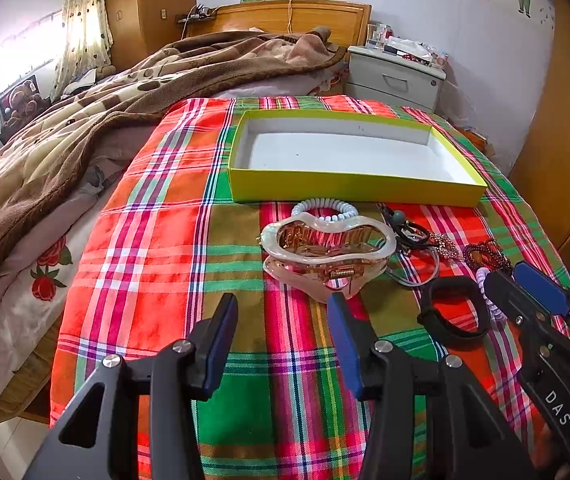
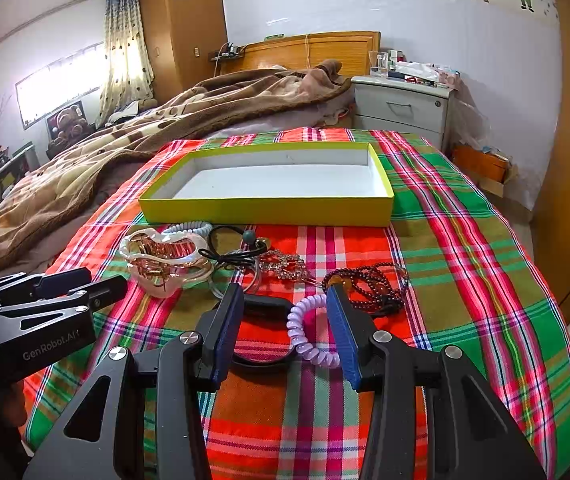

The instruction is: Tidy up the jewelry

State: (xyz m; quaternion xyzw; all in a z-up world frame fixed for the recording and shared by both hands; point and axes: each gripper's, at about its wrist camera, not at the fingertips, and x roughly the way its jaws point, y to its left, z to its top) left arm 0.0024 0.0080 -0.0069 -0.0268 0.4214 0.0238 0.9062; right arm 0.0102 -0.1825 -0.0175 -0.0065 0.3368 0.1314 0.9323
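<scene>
One yellow-green box with a white inside lies open across the far middle of a plaid cloth spread on a bed. Along the box's near wall the jewelry lies in a loose row: one pink hair claw, one white coil tie, one purple coil tie, one black band, black elastic ties, a rhinestone piece and dark red beads. The left gripper gapes wide just before the claw, holding nothing. The right gripper stands wide over the purple coil and black band. A brown blanket covers the bed's left side; bare plaid runs to the right edge. A nightstand stands beyond.
</scene>
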